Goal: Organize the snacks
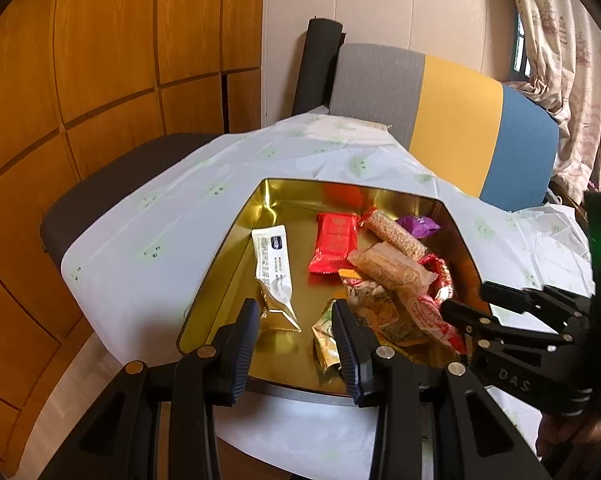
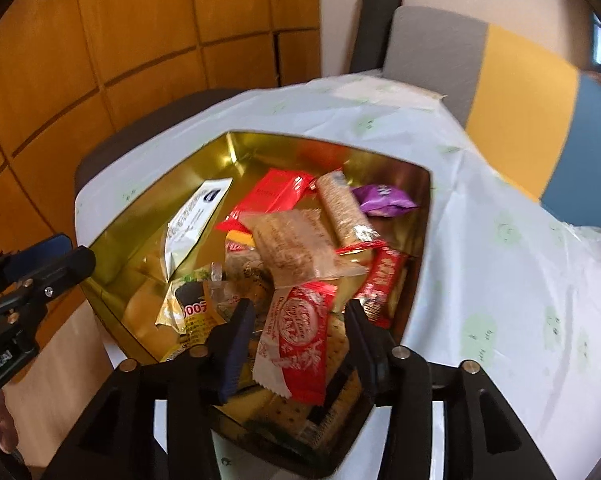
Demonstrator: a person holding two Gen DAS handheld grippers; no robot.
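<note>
1. Resting on the white cloth (image 1: 148, 240), the gold tin (image 1: 228, 248) holds all the snacks: white sachet (image 1: 271, 256), red packet (image 1: 334, 242), two grain bars, purple sweet (image 1: 418, 226).
2. Left gripper (image 1: 296, 344): fingers spread wide over the tin's near edge, nothing held.
3. Right gripper (image 2: 296, 344): fingers parted, astride a red-and-white wafer pack (image 2: 298, 340); no contact visible.
</note>
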